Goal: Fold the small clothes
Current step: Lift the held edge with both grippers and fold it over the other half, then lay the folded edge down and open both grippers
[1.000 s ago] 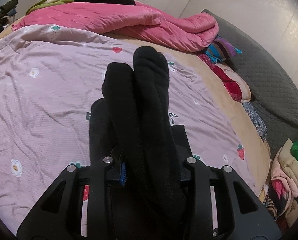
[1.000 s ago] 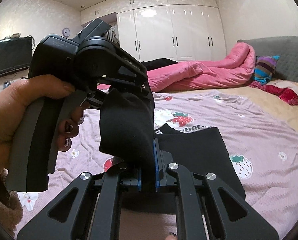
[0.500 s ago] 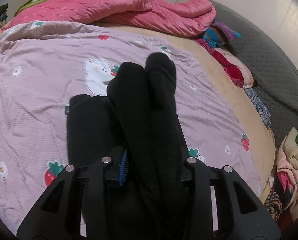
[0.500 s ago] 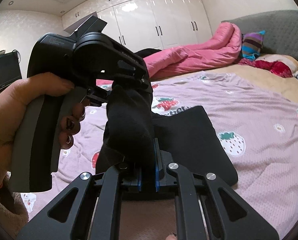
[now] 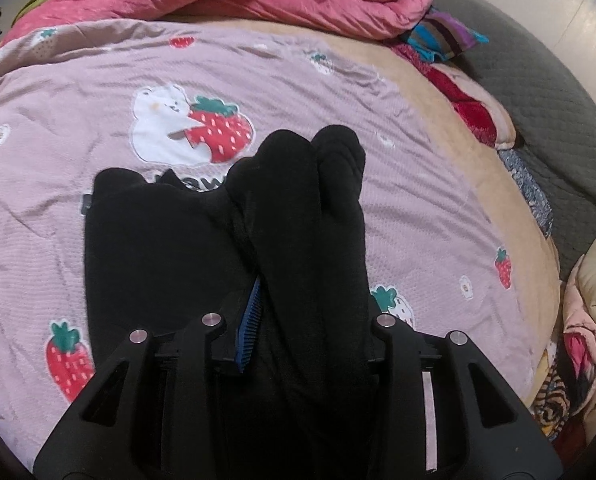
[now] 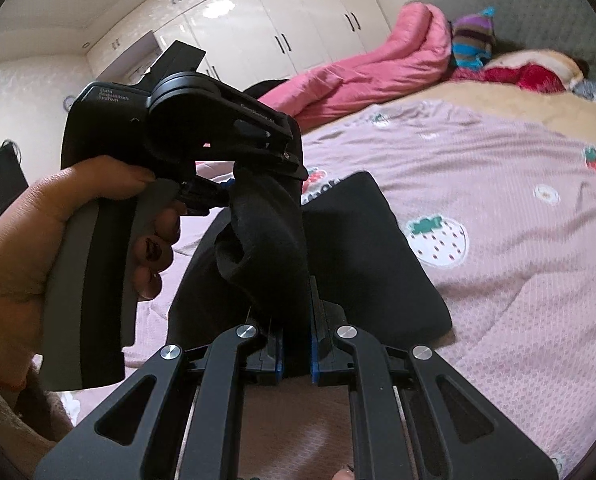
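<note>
I have both tongs clenched on one pair of black socks (image 5: 310, 216): the left tongs (image 5: 310, 320) grip it mid-length with the toes projecting forward, and the right tongs (image 6: 296, 344) grip the other end. The socks hang above a black folded garment (image 6: 370, 264) lying flat on the bed (image 6: 518, 280), well in from its edges. I judge that garment finished, while the socks remain unfolded and unplaced.

Black hand-held gripper (image 6: 296, 344), blue pads (image 6: 313, 356), silver screws
</note>
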Motion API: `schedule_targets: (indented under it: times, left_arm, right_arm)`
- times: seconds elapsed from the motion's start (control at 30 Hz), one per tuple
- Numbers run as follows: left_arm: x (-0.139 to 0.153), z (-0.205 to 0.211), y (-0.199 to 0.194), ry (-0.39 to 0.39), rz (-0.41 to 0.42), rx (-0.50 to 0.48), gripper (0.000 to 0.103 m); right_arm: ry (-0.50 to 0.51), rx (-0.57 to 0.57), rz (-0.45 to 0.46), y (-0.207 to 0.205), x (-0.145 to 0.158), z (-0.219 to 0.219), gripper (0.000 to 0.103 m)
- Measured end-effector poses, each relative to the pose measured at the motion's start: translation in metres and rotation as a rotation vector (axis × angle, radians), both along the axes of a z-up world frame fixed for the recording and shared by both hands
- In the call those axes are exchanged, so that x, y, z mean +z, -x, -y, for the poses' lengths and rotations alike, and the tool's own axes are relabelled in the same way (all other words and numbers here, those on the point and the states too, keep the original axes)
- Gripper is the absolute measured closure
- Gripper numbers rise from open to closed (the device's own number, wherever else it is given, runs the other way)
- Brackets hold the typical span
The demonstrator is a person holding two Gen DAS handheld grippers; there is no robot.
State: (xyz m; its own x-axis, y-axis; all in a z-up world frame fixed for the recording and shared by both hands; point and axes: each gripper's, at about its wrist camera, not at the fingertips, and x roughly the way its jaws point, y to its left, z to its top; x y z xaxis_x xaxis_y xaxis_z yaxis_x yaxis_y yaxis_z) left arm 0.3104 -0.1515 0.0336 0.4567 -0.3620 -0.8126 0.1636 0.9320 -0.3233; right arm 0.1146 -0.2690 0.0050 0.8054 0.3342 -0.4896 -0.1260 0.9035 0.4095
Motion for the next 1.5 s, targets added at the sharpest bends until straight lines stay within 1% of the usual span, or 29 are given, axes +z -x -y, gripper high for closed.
schedule_targets:
  times: [0.2, 0.37, 0.47, 0.53, 0.67, 0.73, 0.77, 0.8, 0.83, 0.9, 0.93, 0.97, 1.0, 1.03, 1.07, 1.1, 1.13, 1.17, 1.27, 1.33, 1.43, 1.5]
  left_arm:
    - [-0.016, 0.018, -0.013, -0.019, -0.036, -0.001, 0.073]
    - [-0.028, 0.029, -0.016, -0.036, -0.054, -0.010, 0.069]
    - [-0.032, 0.034, -0.017, -0.055, -0.053, -0.023, 0.066]
    - [-0.034, 0.036, -0.017, -0.065, -0.052, -0.031, 0.064]
    - [-0.037, 0.038, -0.018, -0.072, -0.049, -0.037, 0.060]
    - [-0.037, 0.039, -0.017, -0.080, -0.038, -0.042, 0.055]
    - [-0.036, 0.039, -0.016, -0.074, -0.031, -0.049, 0.051]
    - [-0.035, 0.039, -0.015, -0.058, -0.028, -0.057, 0.041]
    - [-0.035, 0.039, -0.014, -0.039, -0.027, -0.068, 0.033]
    - [-0.033, 0.039, -0.011, -0.018, -0.019, -0.079, 0.033]
    - [-0.030, 0.037, -0.009, -0.001, -0.014, -0.082, 0.033]
    - [-0.026, 0.033, -0.007, 0.017, -0.005, -0.078, 0.033]
    - [-0.019, 0.024, -0.003, 0.034, 0.020, -0.067, 0.033]
    - [-0.012, 0.015, 0.001, 0.039, 0.046, -0.055, 0.033]
    - [-0.005, 0.004, 0.004, 0.041, 0.075, -0.040, 0.033]
    - [0.002, -0.012, 0.010, 0.031, 0.107, -0.018, 0.033]
    - [0.007, -0.025, 0.015, 0.016, 0.130, 0.001, 0.033]
    - [0.009, -0.044, 0.020, -0.018, 0.151, 0.032, 0.033]
    - [0.001, -0.083, 0.033, -0.086, 0.157, 0.093, 0.032]
    - [-0.008, -0.099, 0.039, -0.106, 0.147, 0.114, 0.032]
    - [-0.024, -0.111, 0.048, -0.090, 0.125, 0.127, 0.032]
    - [-0.032, -0.118, 0.055, -0.052, 0.122, 0.132, 0.030]
  right_arm:
    - [-0.063, -0.018, -0.053, -0.005, -0.010, 0.013, 0.095]
    - [-0.114, -0.030, -0.101, -0.007, -0.020, 0.024, 0.094]
    - [-0.143, -0.033, -0.129, -0.008, -0.025, 0.029, 0.092]
    - [-0.163, -0.039, -0.152, -0.010, -0.029, 0.033, 0.087]
    - [-0.190, -0.041, -0.181, -0.011, -0.034, 0.038, 0.084]
    - [-0.197, -0.027, -0.194, -0.013, -0.035, 0.038, 0.079]
    - [-0.201, -0.015, -0.200, -0.013, -0.035, 0.037, 0.074]
    - [-0.209, 0.002, -0.213, -0.015, -0.037, 0.038, 0.072]
    - [-0.218, 0.009, -0.219, -0.015, -0.037, 0.038, 0.070]
    - [-0.237, 0.027, -0.236, -0.017, -0.039, 0.040, 0.068]
    - [-0.242, 0.036, -0.241, -0.017, -0.039, 0.041, 0.063]
    - [-0.247, 0.050, -0.243, -0.018, -0.039, 0.041, 0.060]
    - [-0.252, 0.073, -0.245, -0.020, -0.037, 0.041, 0.052]
    - [-0.254, 0.089, -0.245, -0.020, -0.035, 0.041, 0.048]
    - [-0.253, 0.106, -0.245, -0.021, -0.033, 0.041, 0.040]
    - [-0.252, 0.126, -0.246, -0.022, -0.029, 0.040, 0.032]
    - [-0.257, 0.150, -0.251, -0.026, -0.026, 0.040, 0.027]
    - [-0.262, 0.173, -0.259, -0.032, -0.023, 0.039, 0.022]
    - [-0.241, 0.183, -0.284, -0.053, -0.015, 0.039, 0.022]
    - [-0.232, 0.193, -0.308, -0.073, -0.013, 0.041, 0.022]
    - [-0.229, 0.218, -0.353, -0.102, -0.012, 0.043, 0.022]
    - [-0.187, 0.222, -0.403, -0.122, -0.012, 0.042, 0.022]
